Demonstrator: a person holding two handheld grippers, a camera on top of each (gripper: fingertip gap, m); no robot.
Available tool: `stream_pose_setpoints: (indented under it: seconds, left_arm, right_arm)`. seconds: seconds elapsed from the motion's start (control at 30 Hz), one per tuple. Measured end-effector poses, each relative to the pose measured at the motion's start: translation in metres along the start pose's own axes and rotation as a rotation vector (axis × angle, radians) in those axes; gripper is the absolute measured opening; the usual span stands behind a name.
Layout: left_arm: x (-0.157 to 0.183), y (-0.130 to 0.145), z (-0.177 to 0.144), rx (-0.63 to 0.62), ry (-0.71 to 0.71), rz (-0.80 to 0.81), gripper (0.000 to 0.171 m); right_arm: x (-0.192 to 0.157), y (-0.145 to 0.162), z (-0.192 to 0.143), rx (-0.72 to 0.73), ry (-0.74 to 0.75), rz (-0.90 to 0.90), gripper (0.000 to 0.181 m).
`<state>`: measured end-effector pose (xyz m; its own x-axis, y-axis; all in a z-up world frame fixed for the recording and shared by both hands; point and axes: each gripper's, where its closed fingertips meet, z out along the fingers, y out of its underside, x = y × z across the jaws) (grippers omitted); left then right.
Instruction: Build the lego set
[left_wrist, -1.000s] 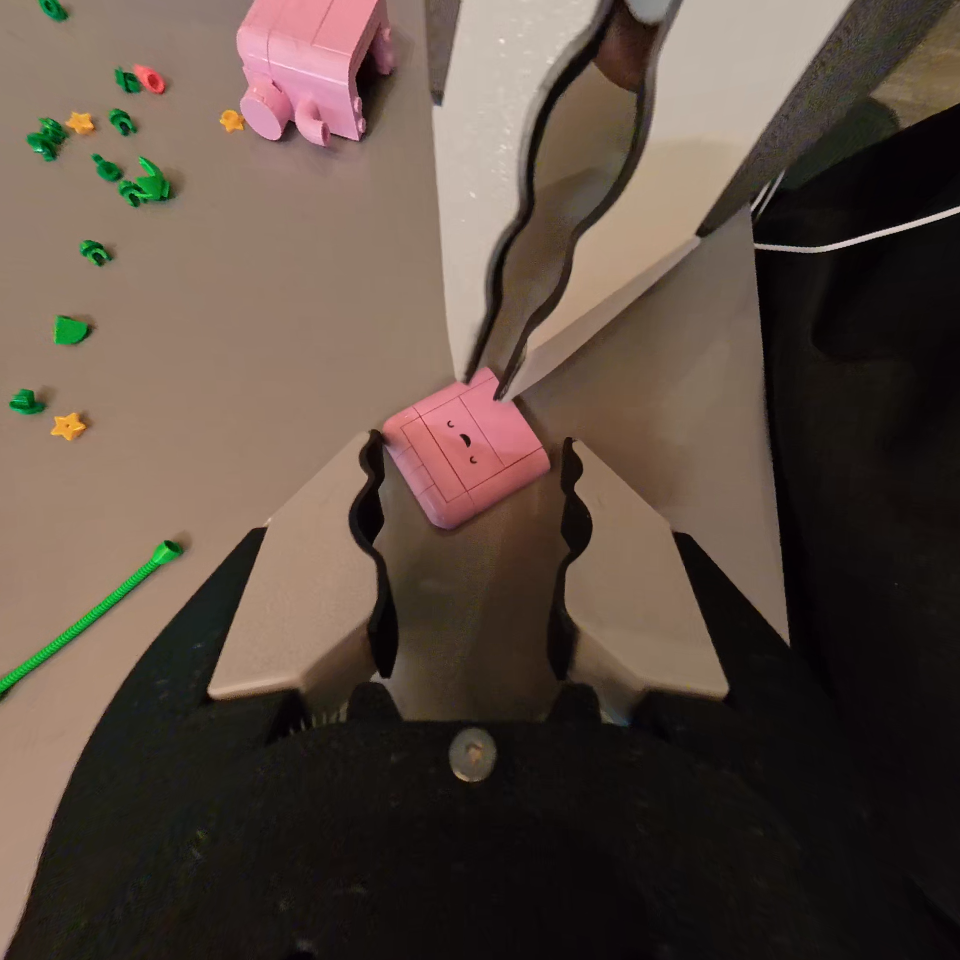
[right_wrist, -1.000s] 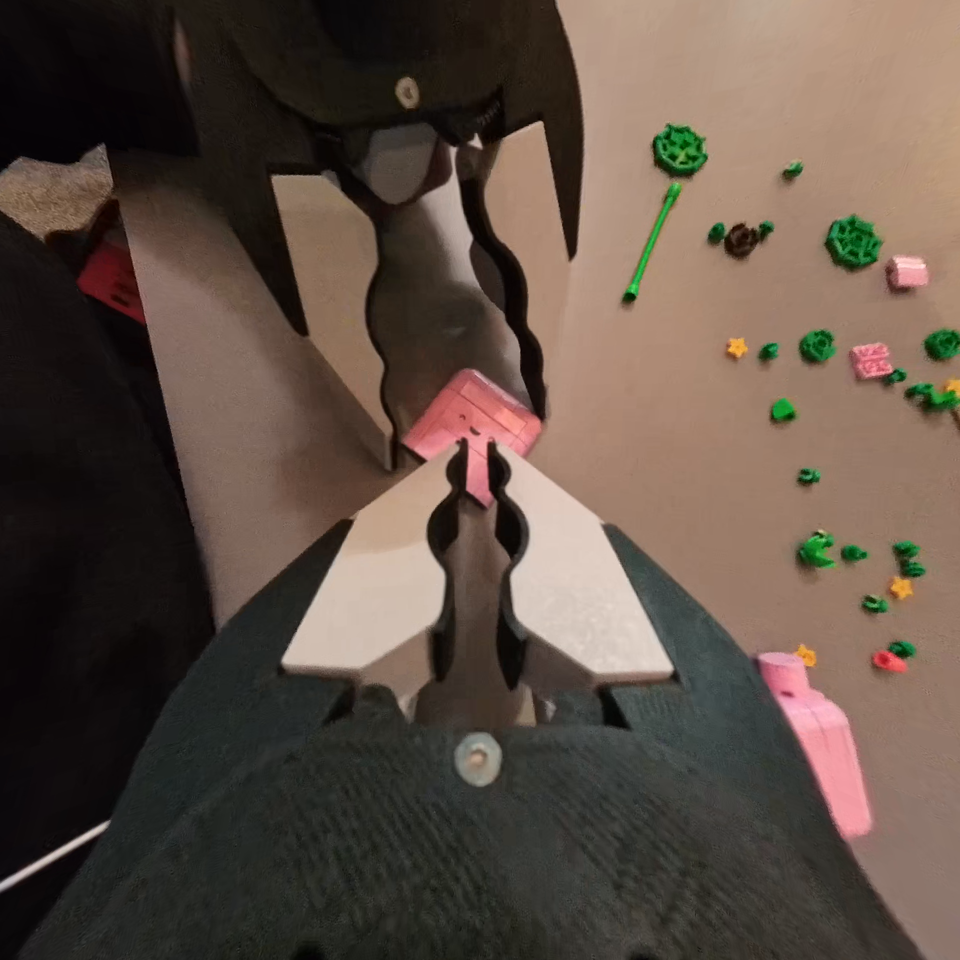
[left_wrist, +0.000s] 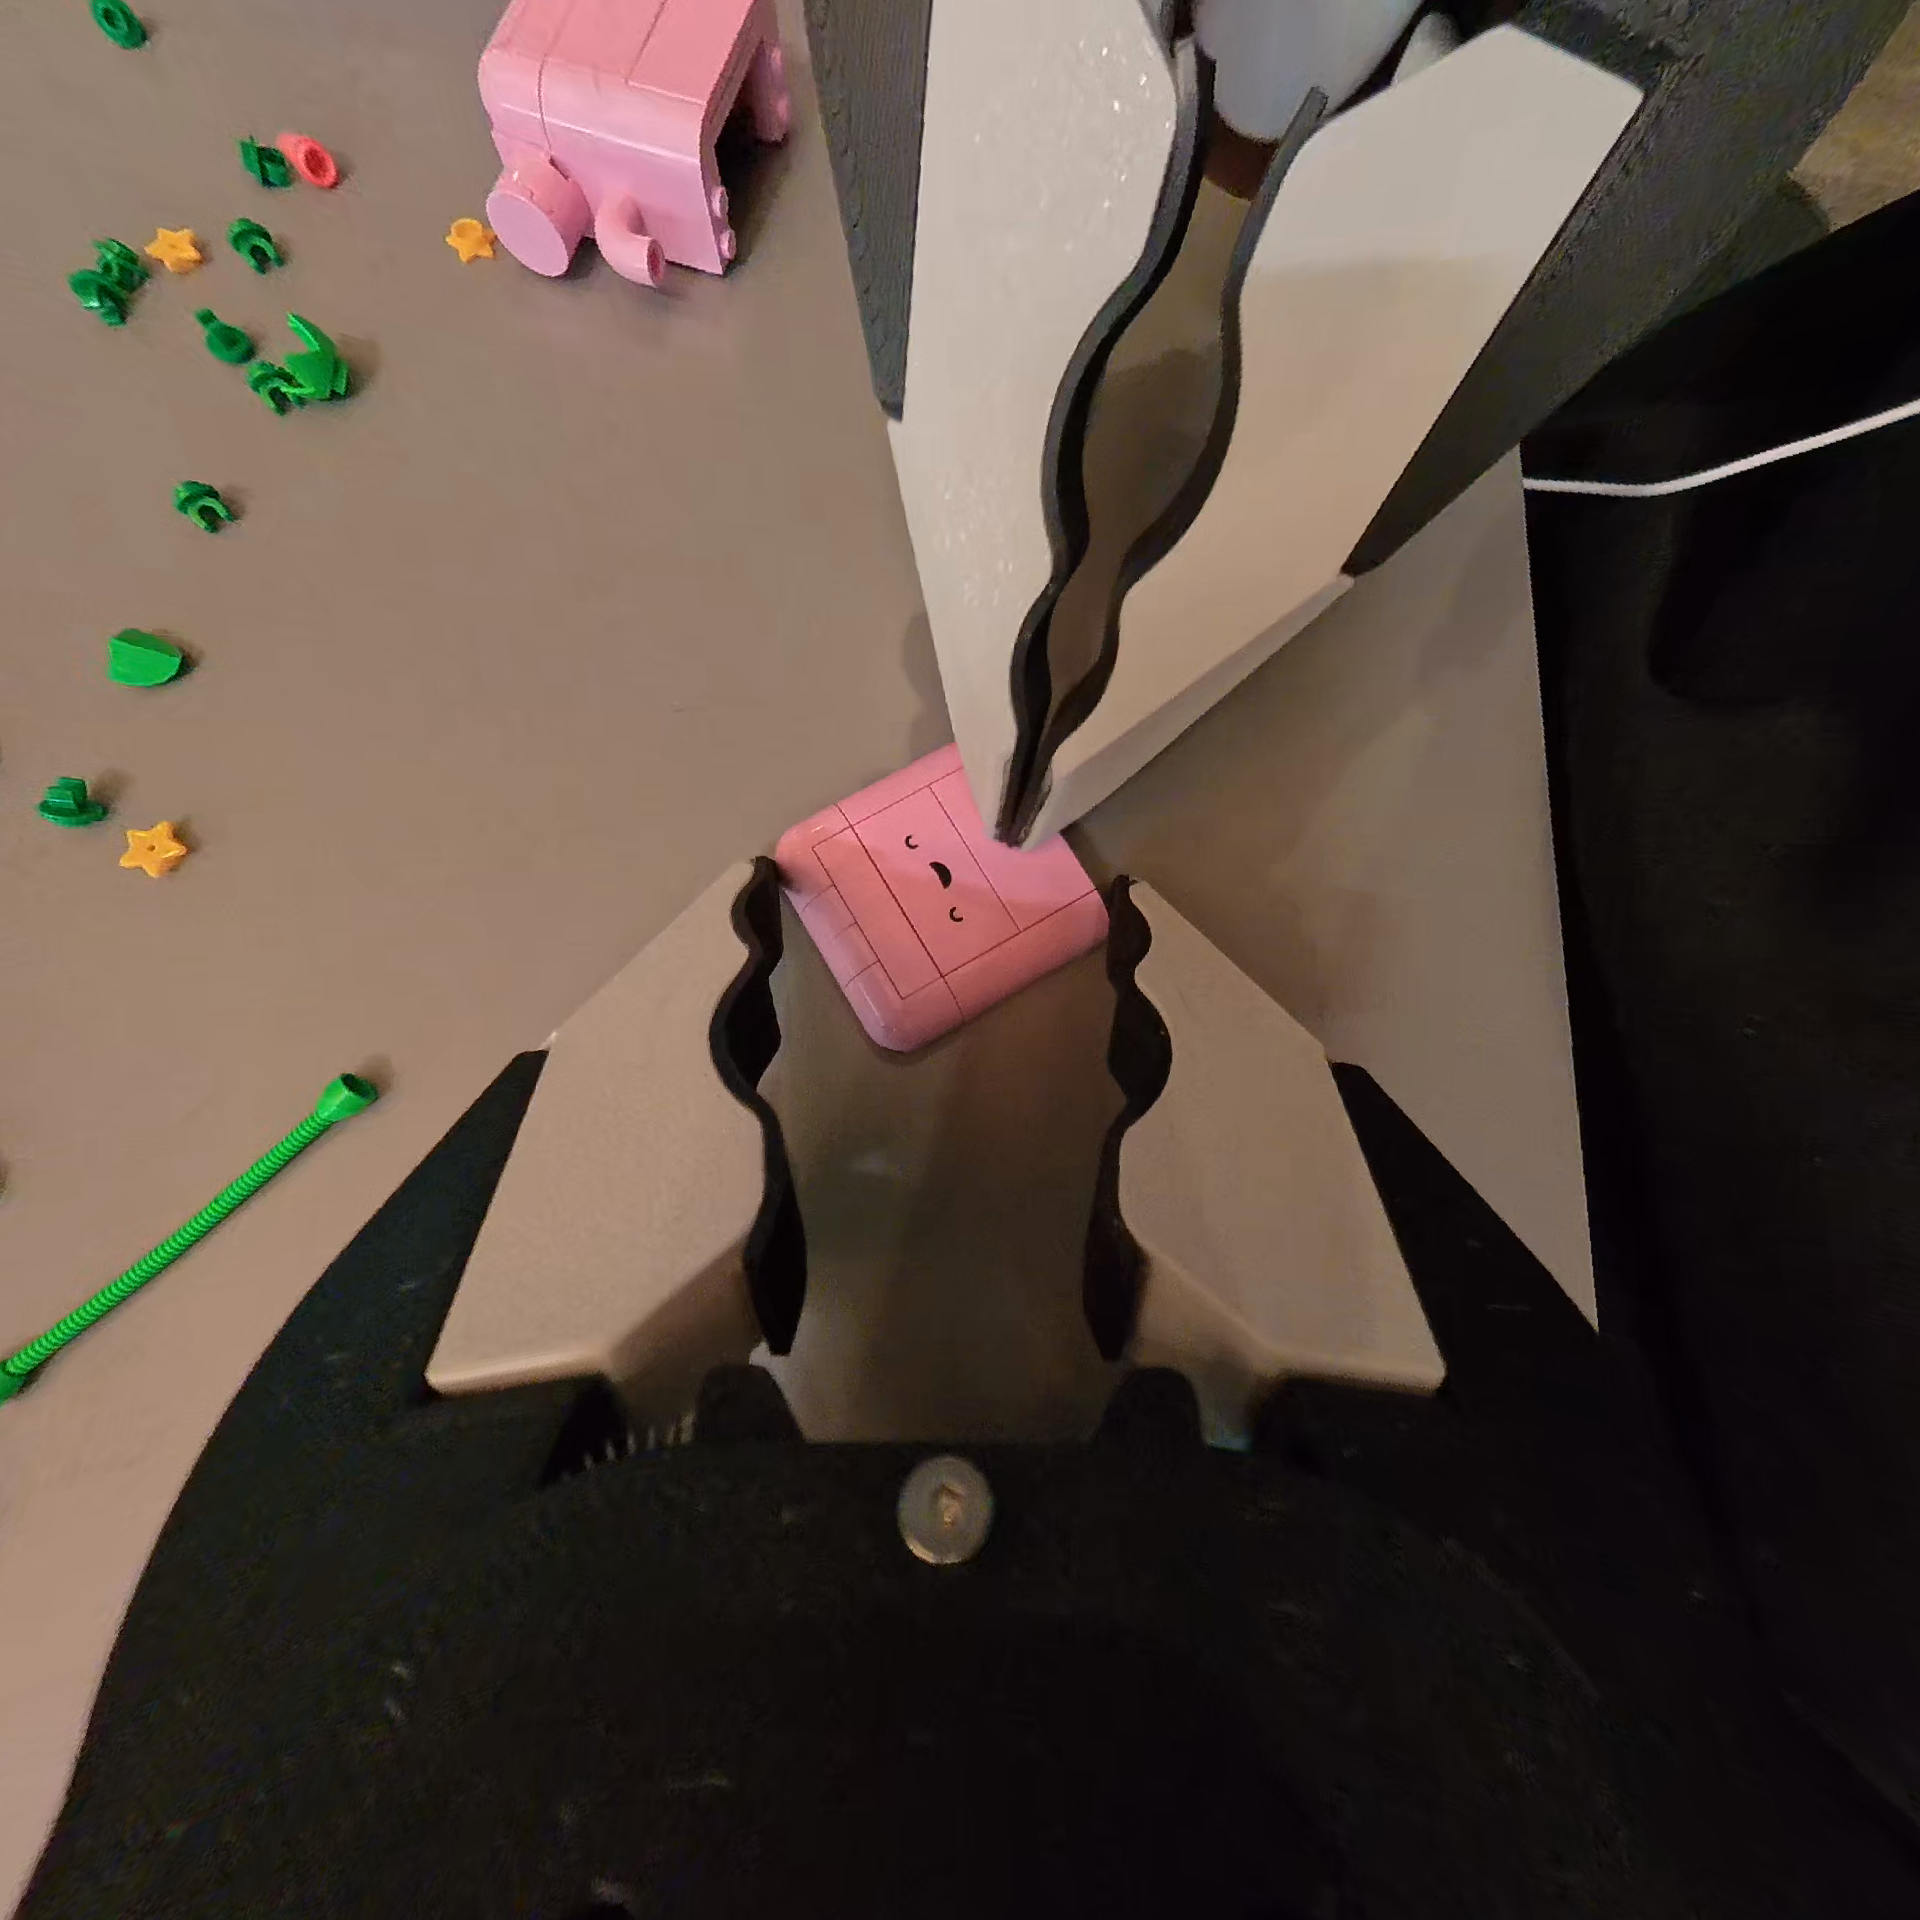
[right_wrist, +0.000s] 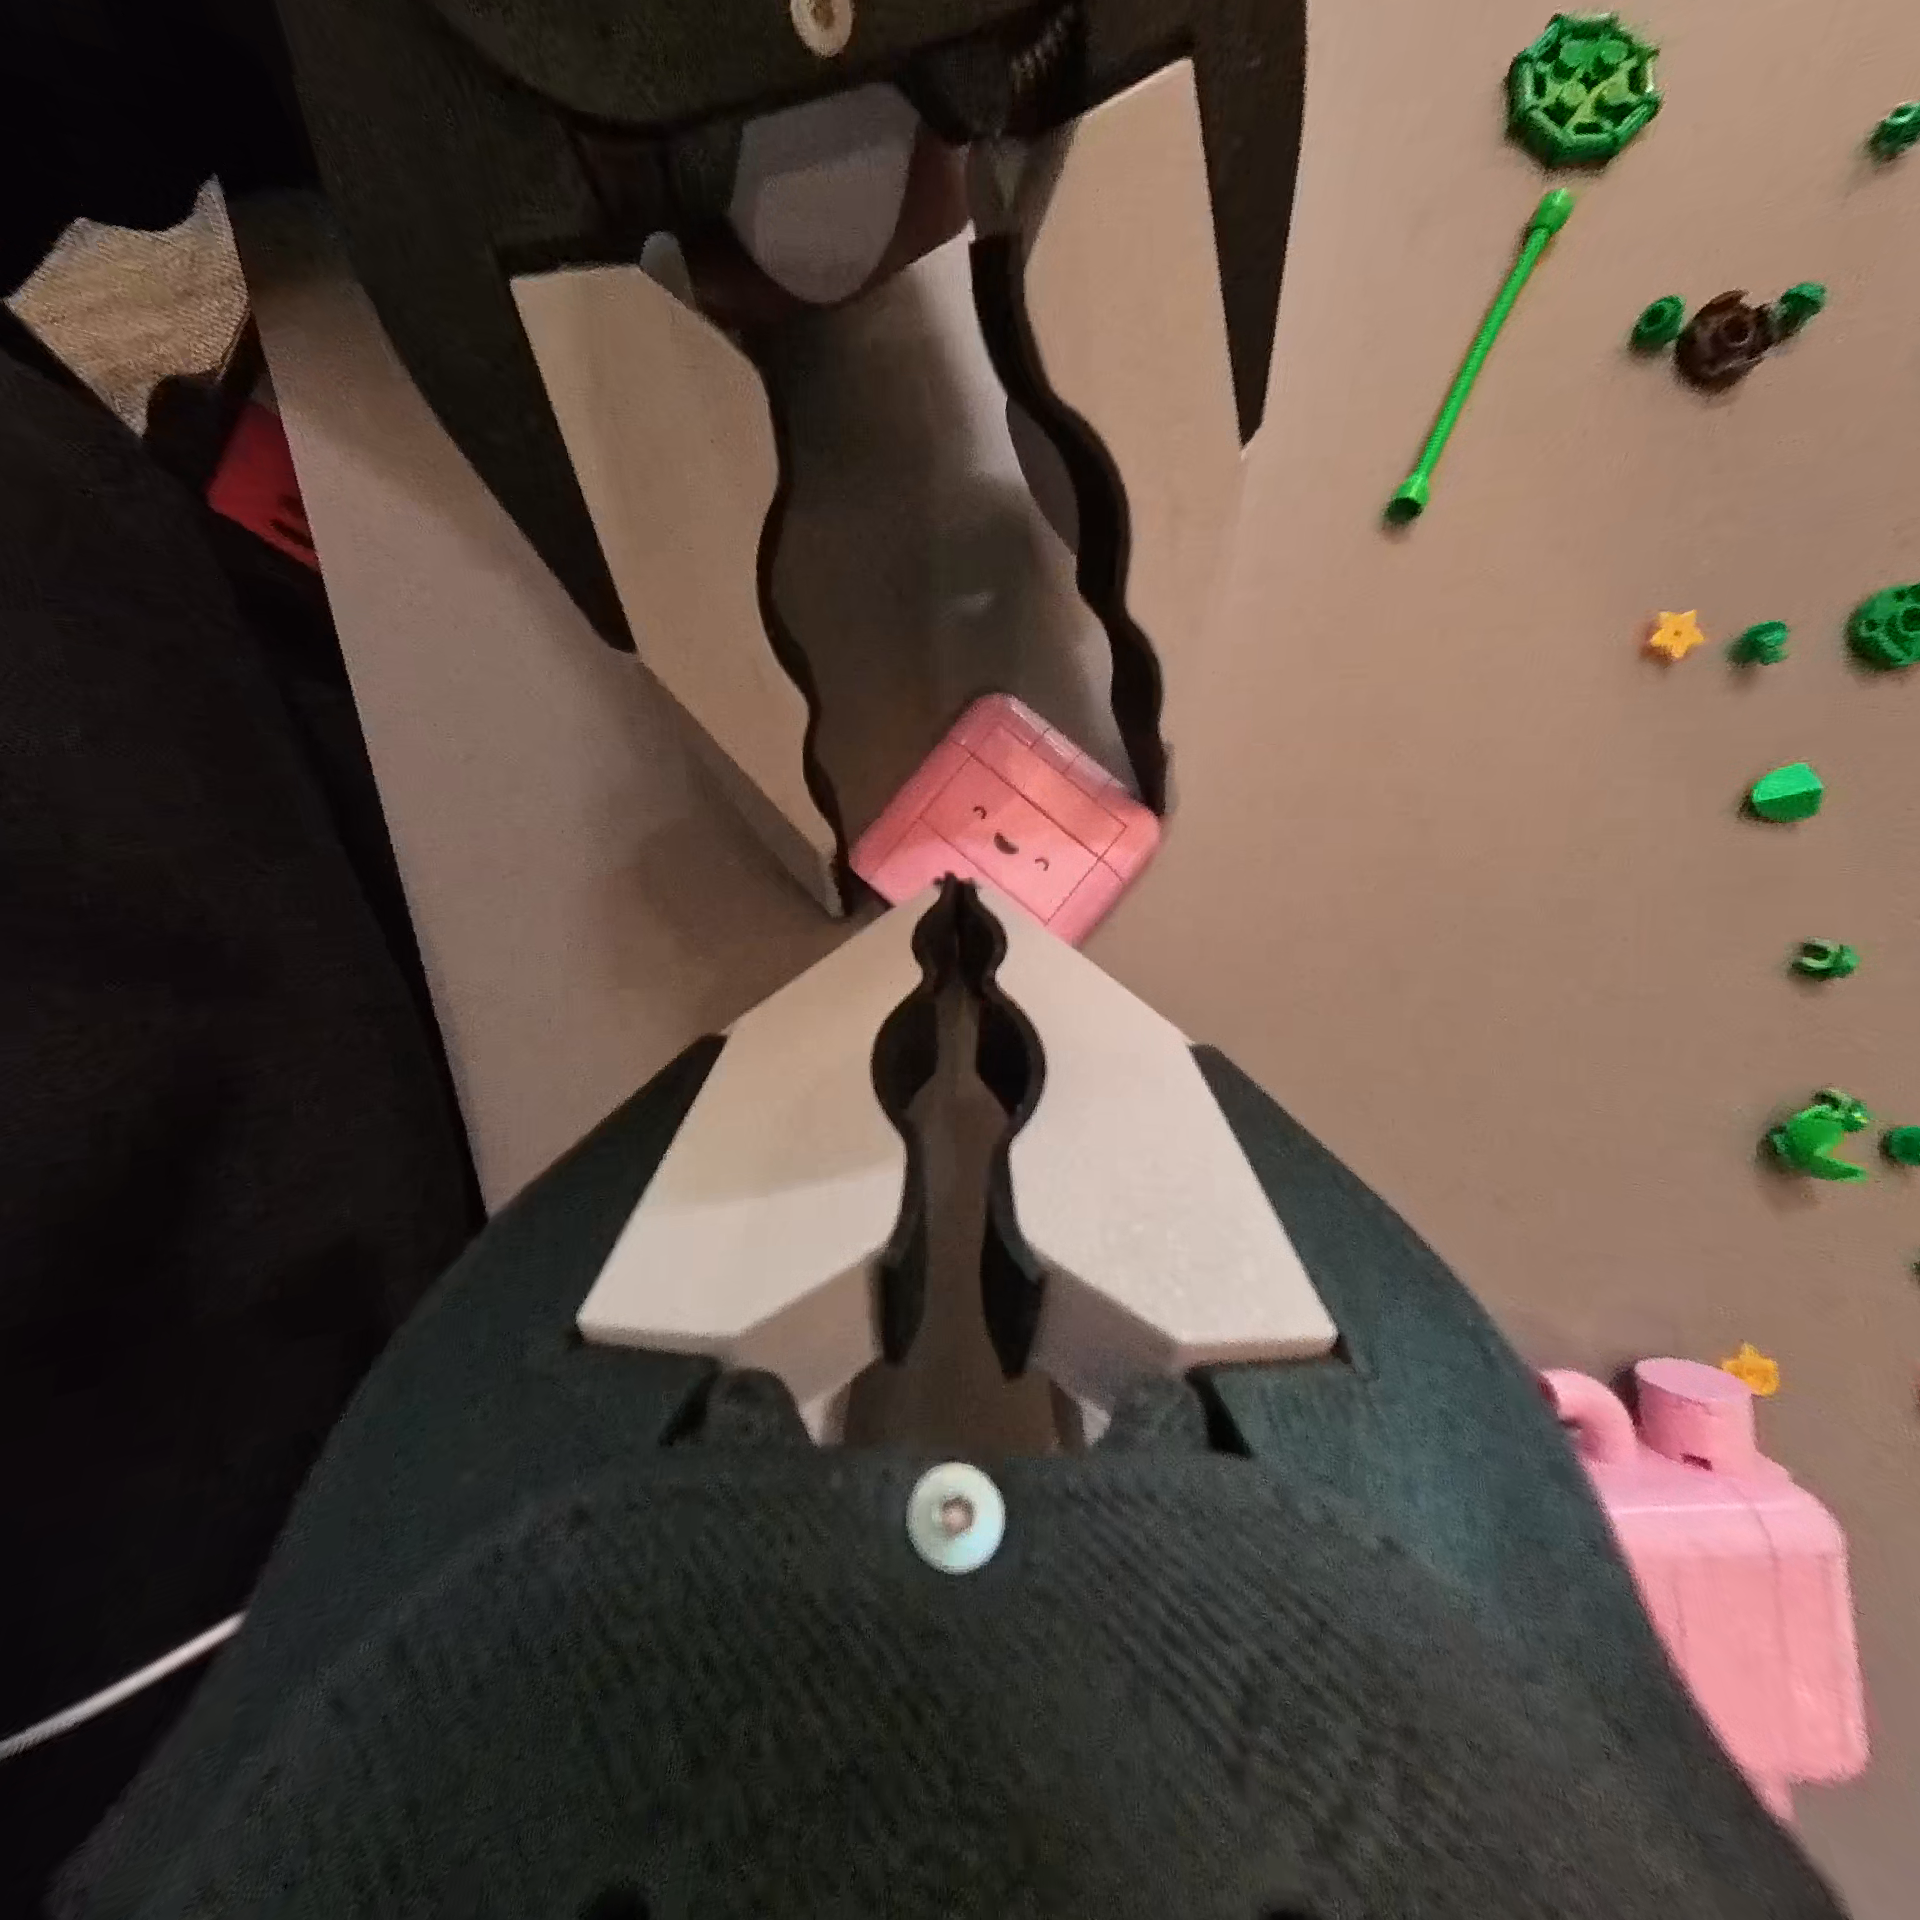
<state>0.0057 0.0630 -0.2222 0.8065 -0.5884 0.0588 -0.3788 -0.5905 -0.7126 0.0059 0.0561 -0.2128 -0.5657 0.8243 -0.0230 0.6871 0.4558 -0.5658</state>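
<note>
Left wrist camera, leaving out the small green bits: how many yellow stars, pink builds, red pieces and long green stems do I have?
Yellow stars: 3
Pink builds, face cube and body: 2
Red ring: 1
Long green stem: 1
Total: 7

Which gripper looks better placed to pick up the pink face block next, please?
Left, probably. The left gripper is open with a finger on either side of the pink face block. The right gripper is shut, its tips only touching the block's face.
</note>
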Motion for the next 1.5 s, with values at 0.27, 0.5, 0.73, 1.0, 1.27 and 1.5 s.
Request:
stream_pose_setpoints:
  seconds: [0.27,0.5,0.73,1.0,1.27,1.5]
  left_arm:
    - [0.000,0.000,0.000,0.000,0.003,-0.003,0.060]
    - [0.000,0.000,0.000,0.000,0.006,-0.005,0.059]
    - [0.000,0.000,0.000,0.000,0.005,-0.006,0.060]
    - [0.000,0.000,0.000,0.001,0.010,-0.010,0.059]
    - [-0.001,0.001,0.000,0.001,0.005,-0.013,0.059]
    - [-0.001,0.001,0.000,0.002,0.008,-0.019,0.058]
  right_arm:
    - [0.016,-0.010,0.006,0.049,0.088,-0.020,0.000]
    - [0.005,-0.004,0.003,0.011,0.005,0.058,0.000]
    - [0.009,-0.013,0.009,0.064,0.024,0.067,0.000]
    - [0.007,-0.012,0.010,0.086,0.022,0.092,0.000]
    - [-0.004,0.002,0.001,-0.003,-0.035,0.138,0.000]
    - [0.022,-0.015,0.012,0.133,0.045,0.127,0.000]
